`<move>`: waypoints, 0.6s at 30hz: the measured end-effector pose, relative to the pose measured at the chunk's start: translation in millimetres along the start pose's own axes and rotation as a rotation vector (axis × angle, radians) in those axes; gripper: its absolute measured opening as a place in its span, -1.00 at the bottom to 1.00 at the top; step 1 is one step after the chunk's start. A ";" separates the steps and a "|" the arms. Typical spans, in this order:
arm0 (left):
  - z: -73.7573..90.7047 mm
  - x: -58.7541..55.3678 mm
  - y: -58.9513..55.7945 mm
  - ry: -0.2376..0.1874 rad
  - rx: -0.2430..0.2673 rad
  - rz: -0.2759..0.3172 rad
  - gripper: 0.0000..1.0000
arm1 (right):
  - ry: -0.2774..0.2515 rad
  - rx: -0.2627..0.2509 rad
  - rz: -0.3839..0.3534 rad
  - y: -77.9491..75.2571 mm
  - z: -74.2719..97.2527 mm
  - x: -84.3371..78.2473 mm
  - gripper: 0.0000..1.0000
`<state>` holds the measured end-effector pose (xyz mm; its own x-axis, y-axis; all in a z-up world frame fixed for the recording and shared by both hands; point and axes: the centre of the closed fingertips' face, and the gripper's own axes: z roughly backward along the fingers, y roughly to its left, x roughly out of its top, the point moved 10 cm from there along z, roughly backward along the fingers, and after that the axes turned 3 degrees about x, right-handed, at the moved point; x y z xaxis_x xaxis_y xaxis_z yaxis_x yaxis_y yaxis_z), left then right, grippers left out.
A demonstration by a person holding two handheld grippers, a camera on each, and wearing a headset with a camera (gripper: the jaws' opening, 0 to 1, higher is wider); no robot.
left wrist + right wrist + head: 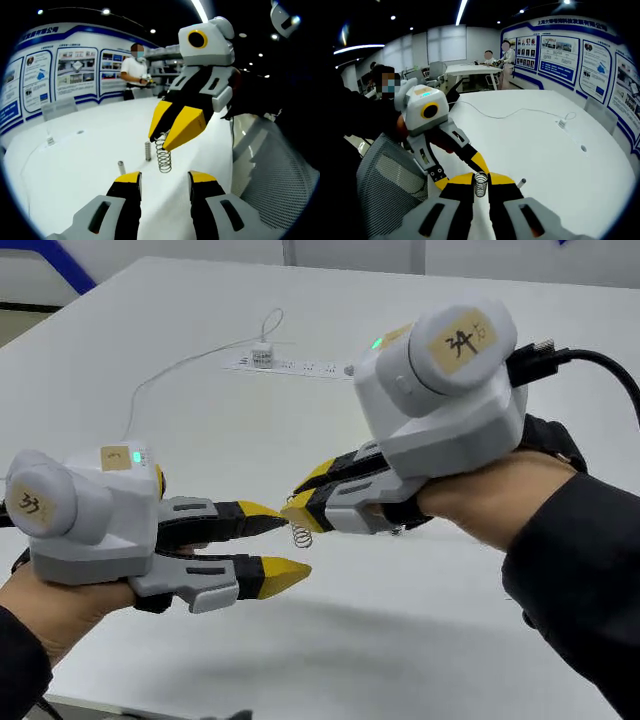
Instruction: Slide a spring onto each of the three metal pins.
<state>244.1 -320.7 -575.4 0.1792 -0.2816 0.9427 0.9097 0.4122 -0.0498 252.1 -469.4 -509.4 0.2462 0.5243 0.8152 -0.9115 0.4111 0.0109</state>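
Note:
My right gripper [297, 512] is shut on a small metal spring [301, 536], which hangs upright from its yellow tips just above the white table [330, 640]. The right gripper view looks down onto the spring [480, 184] pinched between the jaws, with one short metal pin [521, 183] just to its right. In the left gripper view the spring [163, 155] hangs under the right gripper [162, 140], close to two upright pins [148, 151] [121, 167]. My left gripper [293, 543] stands open, its tips either side of the spring, nothing held.
A white power strip [290, 367] with a plug and a thin cable lies at the far middle of the table. A grey mesh chair [270, 165] stands beside the table edge. People stand far off by another table [470, 70].

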 end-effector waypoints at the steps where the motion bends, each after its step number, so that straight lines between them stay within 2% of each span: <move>1: 1.0 -0.1 0.7 -0.002 0.007 0.006 -0.20 | -0.014 -0.012 -0.005 -2.8 1.1 0.7 -0.77; 12: 6.0 -1.2 4.4 -0.019 0.044 0.046 -0.02 | -0.135 -0.155 -0.037 -29.2 8.8 4.5 -0.77; 18: 6.5 -2.0 4.6 -0.018 0.049 0.051 0.01 | -0.158 -0.191 -0.041 -38.9 4.4 3.1 -0.77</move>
<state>245.5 -312.6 -575.4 0.2182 -0.2436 0.9450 0.8801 0.4674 -0.0827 286.9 -487.1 -504.8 0.2129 0.3873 0.8970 -0.8192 0.5711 -0.0521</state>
